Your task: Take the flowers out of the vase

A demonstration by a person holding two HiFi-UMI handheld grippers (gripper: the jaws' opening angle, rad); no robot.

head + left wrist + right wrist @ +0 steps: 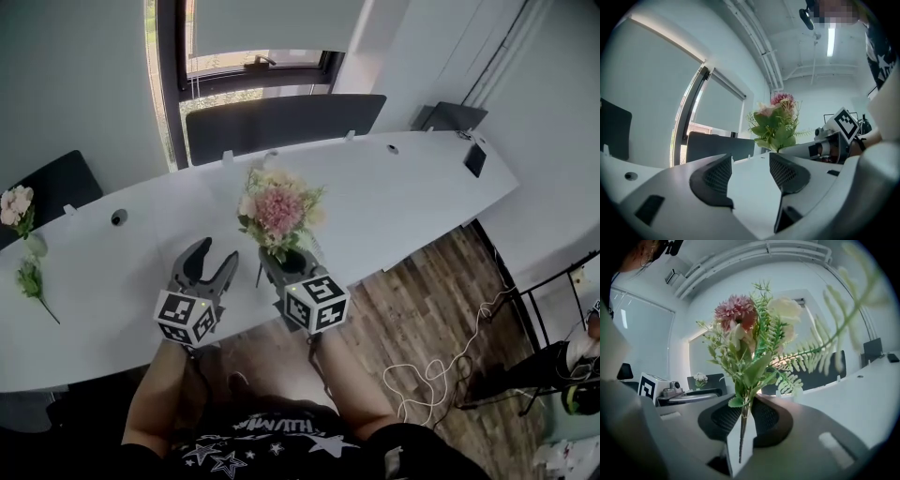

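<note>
Pink bouquet (278,214) in right gripper (289,264), by table (422,187) edge

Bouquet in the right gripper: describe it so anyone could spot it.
At the near edge of the long white table, the right gripper is shut on the bouquet. It stands upright, a pink bloom among ferns, fuller than the small flowers far left.

Light: bright, even daylight; shadows soft and faint.
Source: window (246,64) far beyond the jaws in the head view; ceiling lamp (830,41) high above the left gripper (750,174) jaws, to their right.
Glare: lamp burns white; table (412,187) beyond the jaws is washed pale.
Backlight: flowers (737,312) above the right gripper (746,419) jaws stand before a glowing pane.
Distortion: both gripper views are fisheye, with black corners and bowed lines.
Focus: fern frond (848,315) up-right of the jaws is blurred; pads are sharp.
</note>
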